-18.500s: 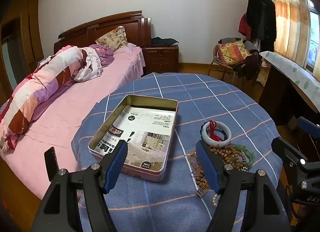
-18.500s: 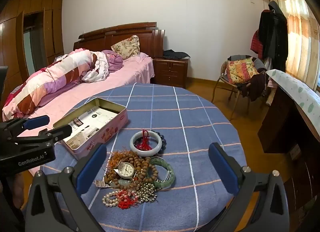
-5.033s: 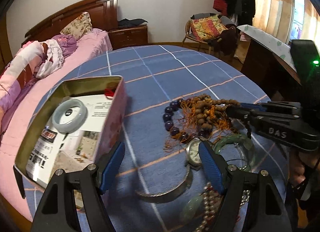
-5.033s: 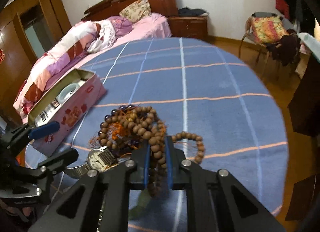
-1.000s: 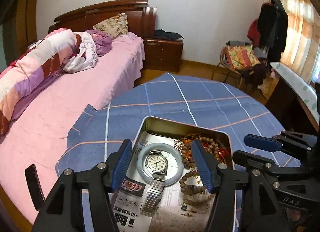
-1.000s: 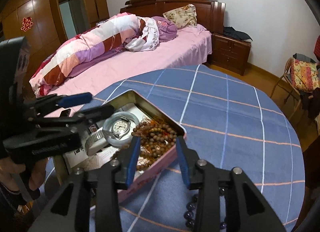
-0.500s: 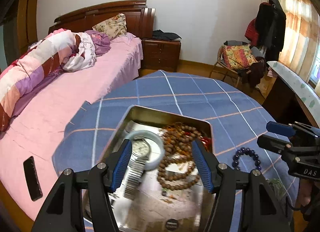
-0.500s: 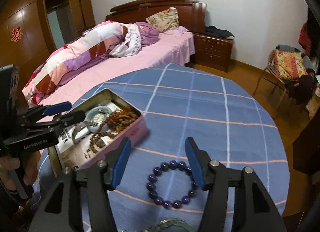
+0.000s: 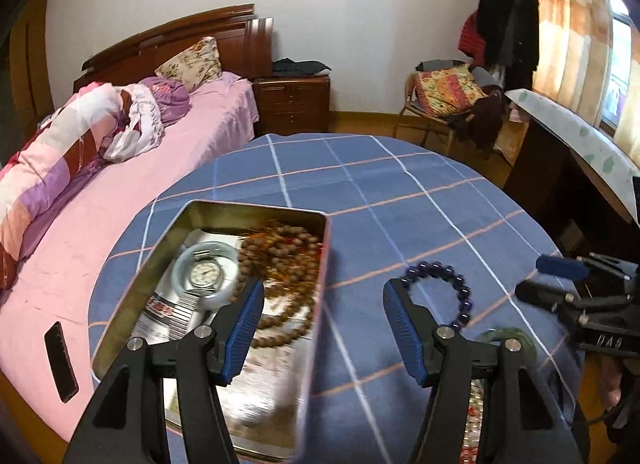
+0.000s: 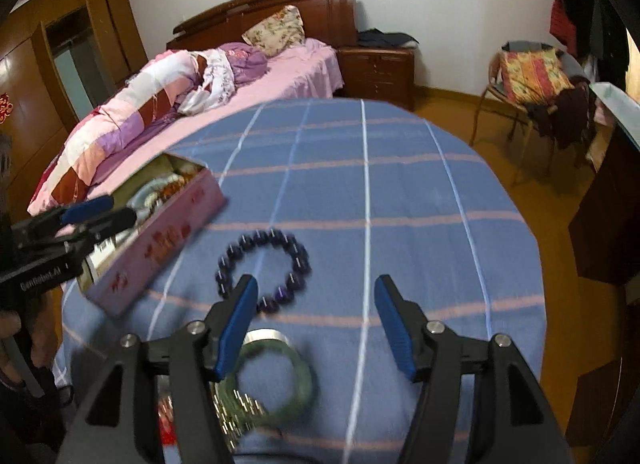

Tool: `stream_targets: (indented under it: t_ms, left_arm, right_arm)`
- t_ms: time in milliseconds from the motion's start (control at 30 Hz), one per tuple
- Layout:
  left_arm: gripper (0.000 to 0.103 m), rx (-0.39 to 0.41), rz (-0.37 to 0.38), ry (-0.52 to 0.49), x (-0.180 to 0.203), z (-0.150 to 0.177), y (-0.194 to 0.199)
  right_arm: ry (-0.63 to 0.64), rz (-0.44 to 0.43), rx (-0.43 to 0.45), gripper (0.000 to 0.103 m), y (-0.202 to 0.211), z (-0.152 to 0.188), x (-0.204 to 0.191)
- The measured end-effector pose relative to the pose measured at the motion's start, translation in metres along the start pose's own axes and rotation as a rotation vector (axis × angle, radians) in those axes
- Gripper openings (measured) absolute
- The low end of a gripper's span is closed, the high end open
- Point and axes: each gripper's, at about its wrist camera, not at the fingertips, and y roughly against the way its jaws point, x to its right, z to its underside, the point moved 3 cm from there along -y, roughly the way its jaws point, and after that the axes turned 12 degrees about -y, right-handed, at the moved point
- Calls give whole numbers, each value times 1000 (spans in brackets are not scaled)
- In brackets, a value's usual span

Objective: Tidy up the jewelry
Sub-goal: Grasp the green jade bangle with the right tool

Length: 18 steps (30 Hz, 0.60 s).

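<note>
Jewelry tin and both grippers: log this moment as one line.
left gripper: open, empty | right gripper: open, empty | tin: watch, wooden beads inside | purple bead bracelet, green bangle: on tablecloth

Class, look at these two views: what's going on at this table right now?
A person holding two grippers is sorting jewelry into a tin. The watch, pale bangle and wooden beads lie inside. The purple bead bracelet and green bangle lie on the blue cloth. The left gripper and right gripper are open and hold nothing.
</note>
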Motion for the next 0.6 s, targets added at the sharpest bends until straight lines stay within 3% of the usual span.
stream_targets:
  t_ms: [233, 367, 533, 600]
  left_arm:
    - [62, -2, 24, -82, 40, -4, -2]
    - [62, -24, 43, -83, 50, -4, -11]
    - [62, -45, 51, -82, 54, 0, -18]
    - [62, -50, 51, -85, 56, 1, -20]
  right_arm:
    - [59, -16, -69, 40, -2, 32, -4]
    - [56, -9, -83, 31, -7, 42, 2]
    - [66, -3, -89, 11, -10, 47, 5]
    - [50, -28, -78, 11, -6, 46, 7]
